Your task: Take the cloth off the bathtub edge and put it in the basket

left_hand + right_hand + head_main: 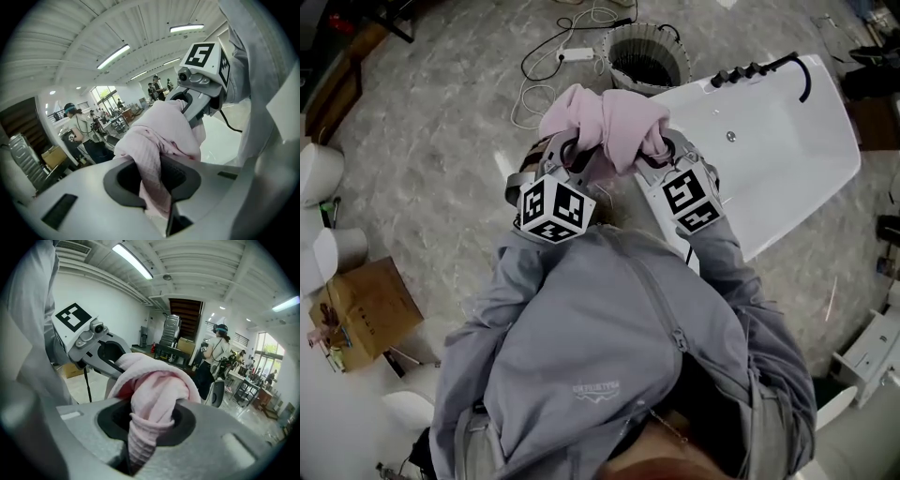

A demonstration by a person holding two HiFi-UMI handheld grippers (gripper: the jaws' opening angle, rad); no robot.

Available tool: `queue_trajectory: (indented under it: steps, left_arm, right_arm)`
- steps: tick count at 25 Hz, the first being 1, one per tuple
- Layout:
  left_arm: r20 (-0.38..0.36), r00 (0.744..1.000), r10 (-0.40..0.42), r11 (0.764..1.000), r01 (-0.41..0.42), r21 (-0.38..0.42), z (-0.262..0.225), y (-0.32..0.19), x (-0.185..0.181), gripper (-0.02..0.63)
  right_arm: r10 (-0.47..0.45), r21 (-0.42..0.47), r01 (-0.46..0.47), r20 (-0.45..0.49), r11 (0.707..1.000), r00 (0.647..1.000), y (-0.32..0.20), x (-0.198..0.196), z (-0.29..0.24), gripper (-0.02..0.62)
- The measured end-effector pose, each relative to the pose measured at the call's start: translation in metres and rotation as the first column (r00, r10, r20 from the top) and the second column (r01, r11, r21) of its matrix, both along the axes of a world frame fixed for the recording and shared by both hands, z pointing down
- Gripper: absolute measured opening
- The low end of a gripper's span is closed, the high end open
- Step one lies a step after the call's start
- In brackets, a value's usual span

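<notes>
Head view: I see the pink cloth [605,122], a soft waffle-textured fabric bunched into a rounded lump, held up between both tools at the near left corner of the white, glossy bathtub [778,150], clear of its rim. The left gripper [577,157] and the right gripper [662,152] meet under the lump, each carrying a cube of black-and-white square markers. The basket [645,58], round with a ribbed pale wall and a dark interior, stands on the floor just beyond the bathtub's left corner; the cloth is not in it. Black tap fittings [750,70] line the bathtub's far rim. The floor [441,131] beside the bathtub is grey and marbled, with a white cable [546,66] looped near the basket. Left gripper view: the left gripper's [159,185] matt grey jaws stand narrow, clamped on a folded strip of the cloth [164,131], whose small square weave shows clearly; the rest swells upward to the right gripper [199,96], with the smooth white bathtub [220,138] behind it. Right gripper view: the right gripper's [145,427] jaws are likewise narrow and pinched on a ribbed, cone-shaped twist of the cloth [159,385], which arches over to the left gripper [101,350].
</notes>
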State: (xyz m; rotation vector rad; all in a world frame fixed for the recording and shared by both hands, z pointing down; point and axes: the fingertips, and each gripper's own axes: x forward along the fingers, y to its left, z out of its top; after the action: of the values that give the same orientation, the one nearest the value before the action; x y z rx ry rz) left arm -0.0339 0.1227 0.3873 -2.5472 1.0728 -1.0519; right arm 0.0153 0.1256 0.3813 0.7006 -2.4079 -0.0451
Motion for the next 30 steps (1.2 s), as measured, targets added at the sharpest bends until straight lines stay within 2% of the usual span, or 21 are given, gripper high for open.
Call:
queue_trajectory:
  steps: [7, 13, 20, 30]
  left_arm:
    - [-0.019, 0.992, -0.127, 0.991, 0.128, 0.039, -0.01, -0.037, -0.073, 0.081]
    - [-0.023, 0.985, -0.173, 0.984, 0.174, 0.039, -0.01, -0.092, -0.137, 0.081]
    - [-0.02, 0.991, -0.129, 0.99, 0.13, 0.049, -0.004, -0.166, -0.205, 0.081]
    - [-0.042, 0.999, 0.008, 0.999, -0.007, 0.034, 0.001, -0.246, -0.24, 0.081]
  right_arm:
    - [-0.11, 0.029, 0.109, 0.021, 0.994, 0.994, -0.042, -0.073, -0.01, 0.092]
    - [-0.157, 0.035, 0.156, 0.021, 0.987, 0.987, -0.099, -0.137, -0.01, 0.092]
    - [-0.118, 0.032, 0.118, 0.021, 0.993, 0.993, -0.171, -0.205, -0.003, 0.092]
    - [0.009, 0.009, -0.009, -0.004, 1.0, 1.0, -0.246, -0.241, 0.002, 0.092]
